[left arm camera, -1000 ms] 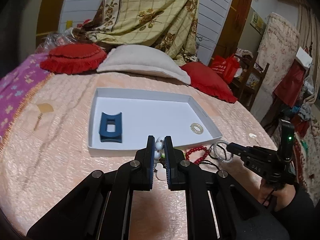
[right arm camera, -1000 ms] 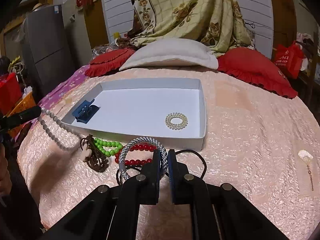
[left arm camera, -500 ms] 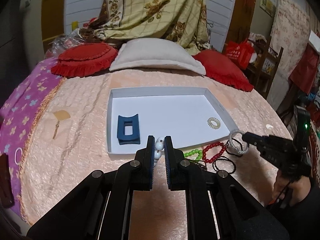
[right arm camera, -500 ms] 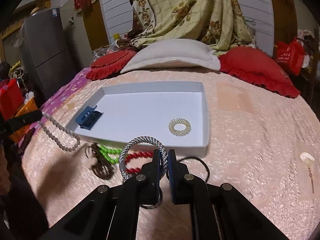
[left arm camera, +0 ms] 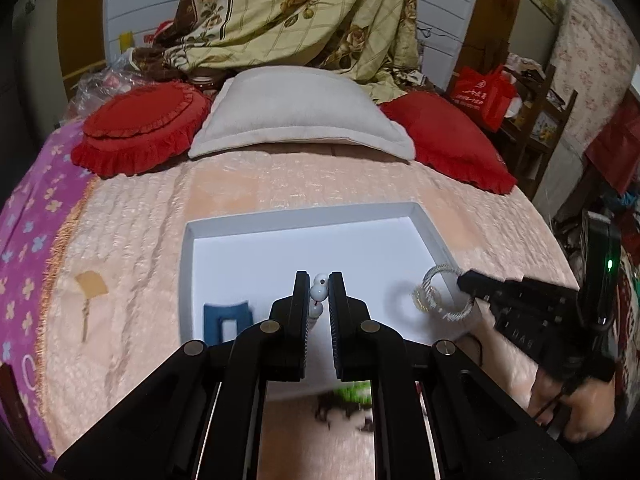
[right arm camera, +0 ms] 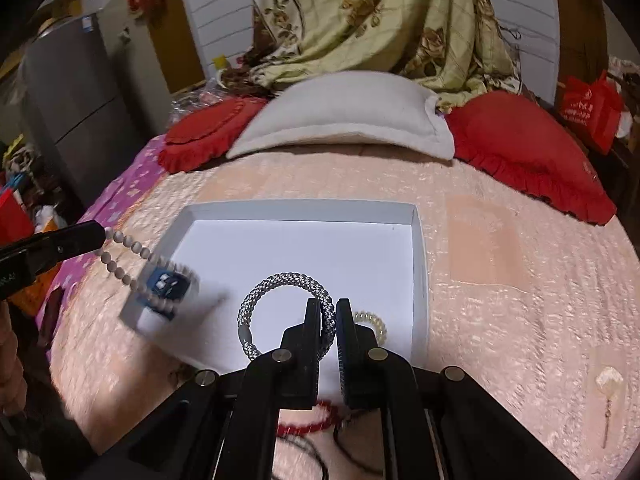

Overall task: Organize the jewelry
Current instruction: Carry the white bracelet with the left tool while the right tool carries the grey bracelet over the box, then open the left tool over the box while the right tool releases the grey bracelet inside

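A white tray (left arm camera: 188, 280) (right arm camera: 418, 264) lies on the peach bedspread. My left gripper (left arm camera: 319, 292) is shut on a white bead necklace (left arm camera: 320, 290), held above the tray's near left part; the strand (right arm camera: 120, 240) hangs from it in the right wrist view. My right gripper (right arm camera: 329, 312) is shut on a grey braided bracelet (right arm camera: 280, 280), held above the tray's near right part; the bracelet also shows in the left wrist view (left arm camera: 444, 312). A blue hair clip (left arm camera: 226, 316) (right arm camera: 166, 282) and a pearly coil ring (right arm camera: 376, 322) lie in the tray.
Red beads (right arm camera: 304, 424), green beads (left arm camera: 352, 394), a dark hair claw (left arm camera: 340, 410) and black hair ties (right arm camera: 352, 452) lie on the bedspread near the tray's front edge. Red cushions (left arm camera: 140, 128) and a white pillow (left arm camera: 296, 116) lie behind the tray. A small shell pin (right arm camera: 608, 388) lies at right.
Both grippers have risen and moved forward over the tray, carrying the bead necklace and the grey bracelet. The loose beads on the bedspread now lie beneath and behind them.
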Demonstrator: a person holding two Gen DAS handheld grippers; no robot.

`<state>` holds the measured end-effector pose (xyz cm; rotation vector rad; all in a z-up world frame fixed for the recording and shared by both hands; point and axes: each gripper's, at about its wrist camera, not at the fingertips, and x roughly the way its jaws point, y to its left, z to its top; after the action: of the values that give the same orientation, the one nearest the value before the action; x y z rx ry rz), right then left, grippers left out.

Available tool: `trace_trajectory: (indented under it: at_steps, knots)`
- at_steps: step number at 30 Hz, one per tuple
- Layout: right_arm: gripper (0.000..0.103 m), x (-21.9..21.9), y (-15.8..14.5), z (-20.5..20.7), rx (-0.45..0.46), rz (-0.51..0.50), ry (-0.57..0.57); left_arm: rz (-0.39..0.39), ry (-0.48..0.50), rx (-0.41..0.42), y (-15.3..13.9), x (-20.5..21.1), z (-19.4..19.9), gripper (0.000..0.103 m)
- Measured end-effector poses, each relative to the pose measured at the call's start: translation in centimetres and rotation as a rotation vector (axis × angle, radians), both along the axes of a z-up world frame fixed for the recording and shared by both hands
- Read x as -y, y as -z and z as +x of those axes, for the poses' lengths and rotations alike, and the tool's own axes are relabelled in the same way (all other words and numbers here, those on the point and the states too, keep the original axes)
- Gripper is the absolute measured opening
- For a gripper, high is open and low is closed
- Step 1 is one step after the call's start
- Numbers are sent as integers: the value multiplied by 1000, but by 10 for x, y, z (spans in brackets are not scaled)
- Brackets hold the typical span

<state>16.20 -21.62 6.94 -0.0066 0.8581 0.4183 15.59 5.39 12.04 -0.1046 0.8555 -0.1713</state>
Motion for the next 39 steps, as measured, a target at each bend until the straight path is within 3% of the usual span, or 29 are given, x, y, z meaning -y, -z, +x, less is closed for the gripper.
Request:
trace_trajectory:
  at_steps: [6, 13, 20, 23, 24, 25, 28, 32, 36, 39]
  knots:
    - [7, -13, 32, 34, -49, 18, 3, -35, -58, -4, 24, -5, 40, 8]
    - [7, -21, 60, 72, -118, 28, 39, 3, -116, -55, 61, -29, 81, 8]
    - [7, -28, 71, 81, -142, 23, 51, -36, -180, -88, 85, -51, 89, 8]
    - [7, -27, 75, 82, -155, 38, 57, -52, -200, -94, 88, -56, 85, 16]
    - [8, -26, 76, 82, -158, 46, 58, -51, -205, -94, 87, -57, 83, 27]
    - [14, -24, 76, 81, -162, 53, 64, -42, -213, -91, 86, -58, 81, 40]
    - [44, -17, 73, 77, -144, 58, 86, -15, -231, -75, 82, -59, 74, 48]
    - [44, -14, 61, 65, -107, 43, 78, 3, -216, -46, 72, -57, 55, 48]
    - [45, -8, 50, 39, -67, 26, 51, -7, -177, 30, 62, -47, 18, 62]
    - [45, -3, 44, 13, -38, 8, 22, -39, -155, 27, 64, -42, -12, 62]
